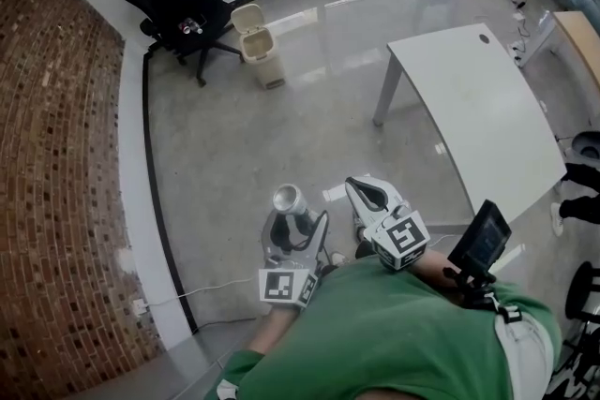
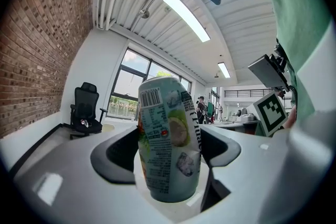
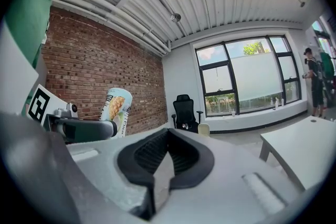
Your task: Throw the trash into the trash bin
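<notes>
A can [image 2: 168, 139] was gripped upright between the jaws of the left gripper [image 1: 289, 222]. Its base was hidden by the jaws, and in the head view little more than its top was seen. The right gripper [image 3: 165, 157] was closed, with nothing between its jaws. The bin [image 1: 260, 44] stood well apart, near a chair [image 1: 173, 5]. Whether its lid was open could not be told.
</notes>
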`<state>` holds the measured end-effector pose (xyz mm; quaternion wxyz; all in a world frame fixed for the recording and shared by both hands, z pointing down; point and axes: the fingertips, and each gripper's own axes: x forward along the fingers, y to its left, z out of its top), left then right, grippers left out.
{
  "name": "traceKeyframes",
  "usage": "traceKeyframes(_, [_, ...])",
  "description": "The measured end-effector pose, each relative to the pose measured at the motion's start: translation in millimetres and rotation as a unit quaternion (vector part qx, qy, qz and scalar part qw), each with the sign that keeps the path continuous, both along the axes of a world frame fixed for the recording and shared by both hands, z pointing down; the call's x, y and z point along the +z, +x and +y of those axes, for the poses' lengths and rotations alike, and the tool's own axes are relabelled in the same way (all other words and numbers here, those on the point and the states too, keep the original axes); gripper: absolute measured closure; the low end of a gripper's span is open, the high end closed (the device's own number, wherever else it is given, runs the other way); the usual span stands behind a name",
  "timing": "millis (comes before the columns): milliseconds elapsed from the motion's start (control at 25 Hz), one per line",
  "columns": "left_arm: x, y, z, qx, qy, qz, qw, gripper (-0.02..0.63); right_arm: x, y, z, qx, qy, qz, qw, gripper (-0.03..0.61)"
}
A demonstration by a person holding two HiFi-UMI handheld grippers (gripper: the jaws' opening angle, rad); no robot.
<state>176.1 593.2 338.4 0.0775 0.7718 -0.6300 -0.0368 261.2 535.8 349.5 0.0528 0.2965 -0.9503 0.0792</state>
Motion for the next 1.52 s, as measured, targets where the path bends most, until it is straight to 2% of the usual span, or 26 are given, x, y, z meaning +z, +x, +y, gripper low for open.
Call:
traceKeyframes(360, [-11.0, -9.1, -73.5, -0.015, 0.004, -0.017, 0.9997, 0.247, -5.0, -8.0, -73.0, -0.017, 0.012, -0.012, 1.000, 0.575])
traceKeyframes(760, [-10.0, 15.6, -157.9, -0.036, 0.001, -0.035, 0.9987, 0.247, -4.2, 7.3, -156.4, -0.052, 0.017, -0.027, 0.998, 0.575])
traceKeyframes(1000, [-12.5, 25.9, -184.7, -0.039, -0.009, -0.043, 0.9982, 0.247, -4.5, 14.2, -185.5, -0.060, 0.013, -0.031, 0.998, 0.575])
traceKeyframes(1320, [-6.9, 5.8, -202.4, -0.047, -0.023, -0.044, 0.9977, 0.247, 1.4, -8.5, -204.2, -0.070, -0.002, -0.038, 0.997, 0.575])
traceKeyframes(1520, [-7.5, -17.6, -224.8, -0.038, -0.014, -0.036, 0.9986, 0.247, 1.6, -31.6, -226.1, -0.062, 0.001, -0.034, 0.998, 0.575])
